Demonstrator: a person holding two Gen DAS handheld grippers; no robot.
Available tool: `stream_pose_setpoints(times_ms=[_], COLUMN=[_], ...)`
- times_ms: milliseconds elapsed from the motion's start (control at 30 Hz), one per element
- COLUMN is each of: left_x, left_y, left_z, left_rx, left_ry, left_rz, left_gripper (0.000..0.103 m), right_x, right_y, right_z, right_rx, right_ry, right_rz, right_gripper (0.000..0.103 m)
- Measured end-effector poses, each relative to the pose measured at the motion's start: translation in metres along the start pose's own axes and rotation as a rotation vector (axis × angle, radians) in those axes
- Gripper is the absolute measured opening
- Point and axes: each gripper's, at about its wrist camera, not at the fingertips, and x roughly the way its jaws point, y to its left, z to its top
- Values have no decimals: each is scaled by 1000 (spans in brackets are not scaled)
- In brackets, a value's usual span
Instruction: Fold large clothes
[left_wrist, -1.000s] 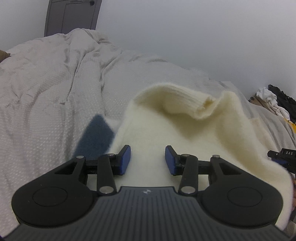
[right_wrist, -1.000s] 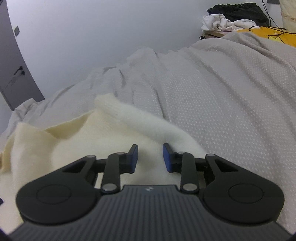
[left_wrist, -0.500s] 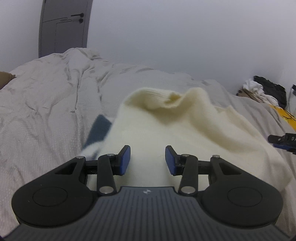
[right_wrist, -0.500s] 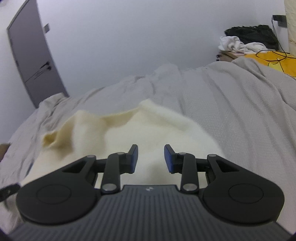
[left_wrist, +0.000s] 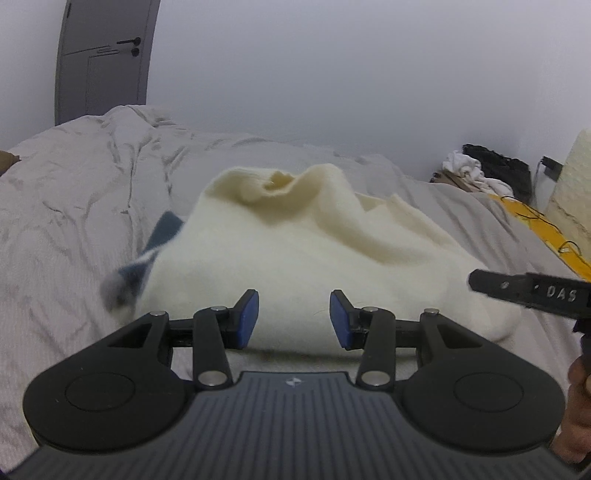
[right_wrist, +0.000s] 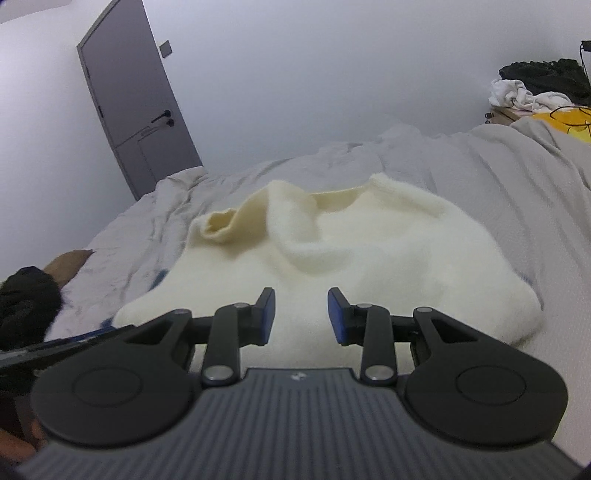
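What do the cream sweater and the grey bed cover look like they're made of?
The cream sweater looks like a soft, fuzzy knit, maybe wool or a blend: matte, with a hazy nap and a ribbed opening at the far end. The grey bed cover looks like thin woven or quilted fabric, possibly cotton: matte, finely dotted texture, with sharp creases. The exact fibre of either can't be told from these views.

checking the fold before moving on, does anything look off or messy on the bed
The sweater lies in a rumpled heap, not a flat fold: its ribbed neck stands up bunched at the far end. A blue piece, blurred, pokes out from under its left side. Both grippers are open, holding nothing.
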Motion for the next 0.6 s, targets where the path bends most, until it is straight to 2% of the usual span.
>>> stream_pose_setpoints(times_ms=[133,167,233,367,433,500,567,600], left_x=[-11,-13,-11,4,14,24,35,41], left_y=[-5,-5,-3,13,24,36,49,55], left_z=[-9,-11,-14,-17,-18,-21,-25,-26], left_rx=[-18,-23,-58,-162,-228,-298,-373,-418], left_ry=[12,18,37,91,117,134,152,165], left_rz=[-15,-15,-24,-56,-72,-111,-153,-172], left_gripper=[51,54,73,81,85,85,85,85], right_x=[-6,-7,-8,-1,5,12,21,26], right_y=[1,1,0,-7,-16,-27,-38,-45], right_z=[-13,-16,-20,-21,-24,-27,-32,-34], right_rx=[45,53,74,158,233,318,409,470], right_ry=[43,52,56,71,92,101,115,129], right_rz=[26,26,29,22,30,33,41,56], right_gripper=[36,37,40,43,52,77,87,87])
